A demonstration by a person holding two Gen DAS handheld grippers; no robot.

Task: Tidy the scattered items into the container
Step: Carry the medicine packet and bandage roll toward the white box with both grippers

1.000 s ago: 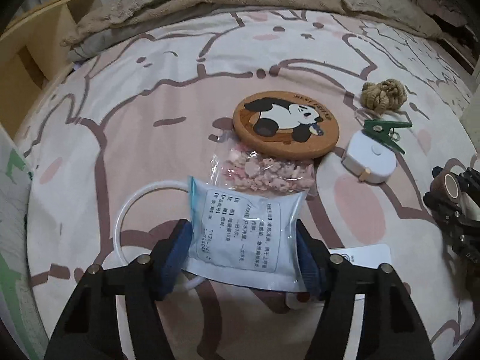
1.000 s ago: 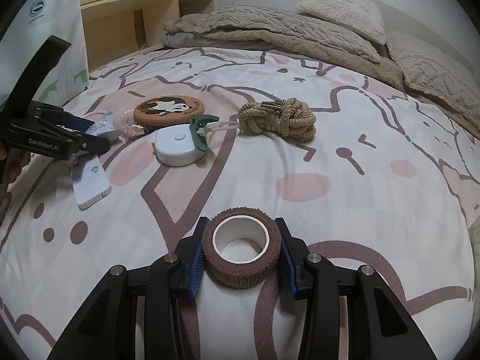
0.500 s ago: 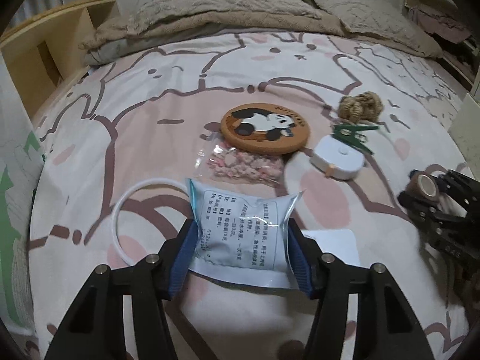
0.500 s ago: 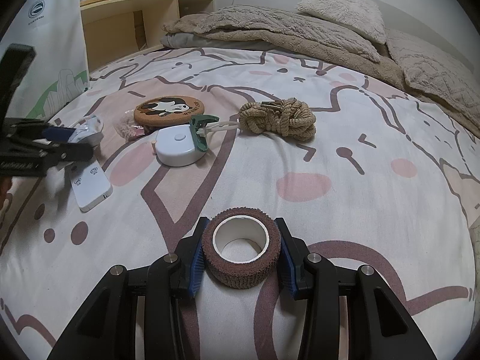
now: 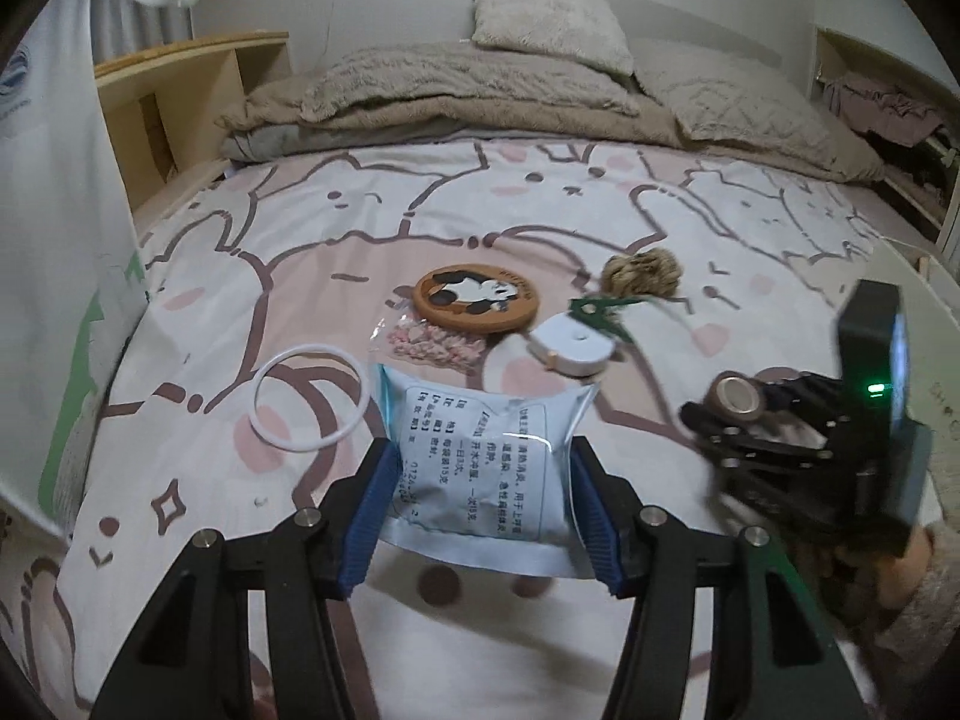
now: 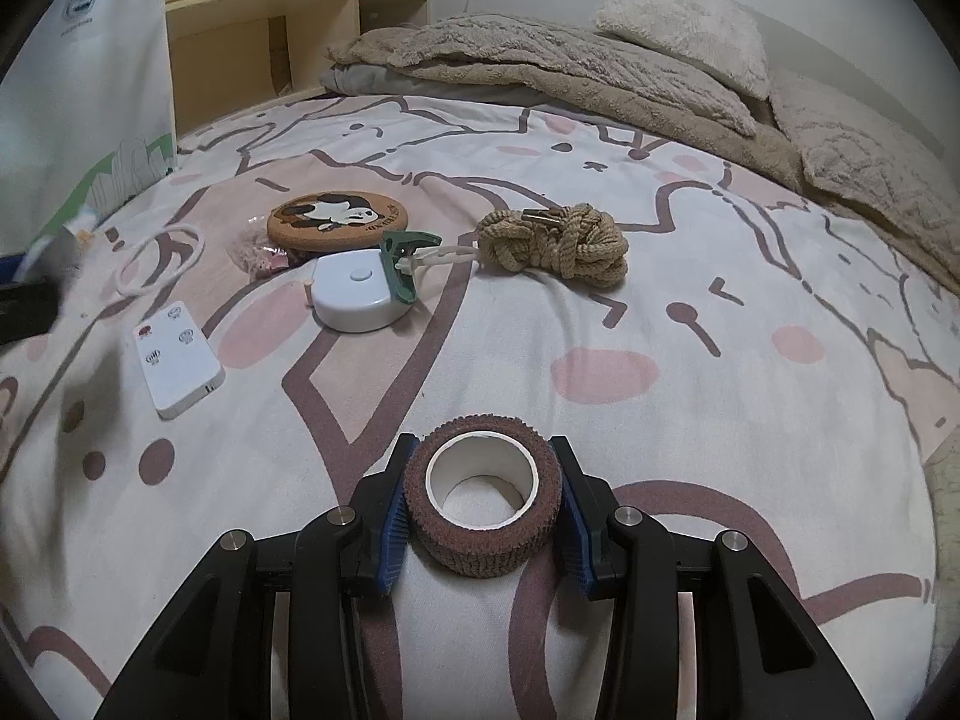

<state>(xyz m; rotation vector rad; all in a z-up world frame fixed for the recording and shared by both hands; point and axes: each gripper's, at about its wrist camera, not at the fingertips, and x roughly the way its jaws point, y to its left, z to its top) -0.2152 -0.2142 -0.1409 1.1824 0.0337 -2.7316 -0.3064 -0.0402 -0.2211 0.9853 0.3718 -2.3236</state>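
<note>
Left tool (image 5: pixel 483 483): blue pads clamped on the two side edges of a pale blue sachet (image 5: pixel 480 459) with printed text; its jaws have just been closing on it. The sachet appears lifted clear of the bed sheet (image 5: pixel 540 192).

Right tool (image 6: pixel 483 507): pads pressed on either side of a brown bandage roll (image 6: pixel 483 510), core opening facing up toward the camera. In the left wrist view the same tool (image 5: pixel 720 405) shows at 3 o'clock, with the roll (image 5: pixel 735 401) at its tip and a hand (image 5: pixel 900 564) behind it.

Still lying on the sheet, right wrist view:
- white remote (image 6: pixel 177 360) at 9 o'clock
- white ring (image 6: pixel 159 258) at 10 o'clock, beyond the remote
- small clear bag of pink bits (image 6: pixel 258 255), touching the 7 o'clock edge of a round panda coaster (image 6: pixel 337 217)
- white tape measure (image 6: pixel 357 291) at 11 o'clock, with a green clip (image 6: pixel 403 264) resting against its 2 o'clock side
- knotted rope bundle (image 6: pixel 558 243) at 12 o'clock, just beyond the clip

A white bag (image 6: pixel 90 72) with green print stands at the bed's edge at 10 o'clock, in front of a wooden shelf (image 6: pixel 264 42). Whether it is the container, cannot tell.

Beige blanket (image 6: pixel 540 66) and pillows (image 6: pixel 684 30) at 12 to 2 o'clock, well apart from the loose items.
</note>
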